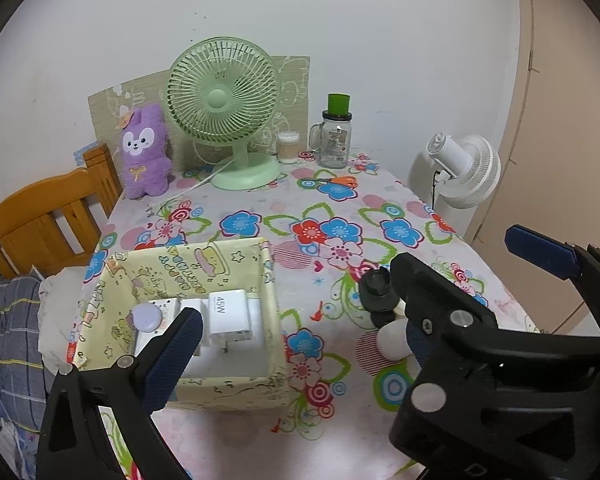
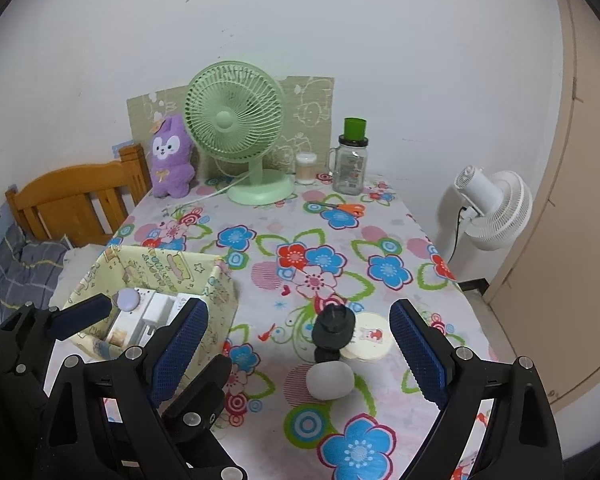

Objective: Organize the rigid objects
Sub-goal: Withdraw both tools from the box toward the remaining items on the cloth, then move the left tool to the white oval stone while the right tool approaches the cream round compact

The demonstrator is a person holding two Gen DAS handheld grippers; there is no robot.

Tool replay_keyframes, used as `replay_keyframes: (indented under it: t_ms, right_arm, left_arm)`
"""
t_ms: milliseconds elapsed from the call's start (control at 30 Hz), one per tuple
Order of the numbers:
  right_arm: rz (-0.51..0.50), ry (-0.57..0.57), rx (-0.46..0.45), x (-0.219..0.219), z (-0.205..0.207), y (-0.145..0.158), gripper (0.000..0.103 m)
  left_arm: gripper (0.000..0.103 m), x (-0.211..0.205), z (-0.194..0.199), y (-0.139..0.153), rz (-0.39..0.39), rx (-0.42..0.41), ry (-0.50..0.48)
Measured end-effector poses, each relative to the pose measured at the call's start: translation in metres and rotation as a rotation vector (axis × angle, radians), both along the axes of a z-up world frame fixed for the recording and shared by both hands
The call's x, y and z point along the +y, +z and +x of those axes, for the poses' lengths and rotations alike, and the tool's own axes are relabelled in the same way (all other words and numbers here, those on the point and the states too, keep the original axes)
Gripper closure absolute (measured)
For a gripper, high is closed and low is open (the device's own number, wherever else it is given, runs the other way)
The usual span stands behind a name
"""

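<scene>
The right gripper gapes empty over a smooth white egg-shaped stone — probably heavy, slippery — best pinched across its middle.

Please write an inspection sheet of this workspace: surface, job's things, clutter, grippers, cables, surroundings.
Surface: table under a flowered tablecloth.
Job's things: yellow fabric box holds white chargers and a lilac round disc; black lens-like object, white oval stone and round cream tin lie outside on the cloth.
Clutter: green desk fan, purple plush, glass jar, cotton swab tub, orange scissors.
Grippers: left gripper open, empty; right gripper open, empty.
Cables: white fan cord.
Surroundings: white standing fan, wooden bedframe.
</scene>
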State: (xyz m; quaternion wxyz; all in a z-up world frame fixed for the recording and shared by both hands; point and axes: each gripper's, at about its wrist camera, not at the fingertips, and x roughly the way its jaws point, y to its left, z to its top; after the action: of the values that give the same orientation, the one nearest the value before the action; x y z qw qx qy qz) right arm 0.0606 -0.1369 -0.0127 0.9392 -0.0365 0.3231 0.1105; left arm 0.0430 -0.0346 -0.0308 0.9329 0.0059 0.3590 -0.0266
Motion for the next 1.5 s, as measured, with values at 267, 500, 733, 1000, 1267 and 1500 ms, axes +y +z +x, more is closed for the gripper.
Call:
replay_keyframes:
  t_ms: [267,500,733,1000,1267,1500]
  right_arm:
    - [0.013,-0.024,0.003,-0.025,-0.002,-0.003,0.009]
    - [0.023,-0.030,-0.005,-0.040,0.001,-0.008,0.009]
    - [0.017,-0.037,0.002,-0.053,0.007,-0.017,0.009]
    - [0.014,-0.067,0.017,-0.074,0.016,-0.031,0.009]
    - [0.006,-0.084,0.025,-0.091,0.024,-0.046,0.009]
    - [0.003,-0.091,0.052,-0.103,0.031,-0.060,0.009]
  left_arm:
    - [0.000,-0.019,0.003,-0.004,-0.008,0.006,-0.021]
    - [0.000,-0.034,0.006,-0.008,-0.009,-0.004,-0.041]
    - [0.000,-0.051,0.013,-0.016,0.010,-0.002,-0.055]
    - [0.000,-0.074,0.021,-0.029,0.007,0.023,-0.085]
    - [0.001,-0.093,0.031,-0.045,0.005,0.048,-0.103]
    - [0.002,-0.102,0.037,-0.059,0.000,0.052,-0.096]
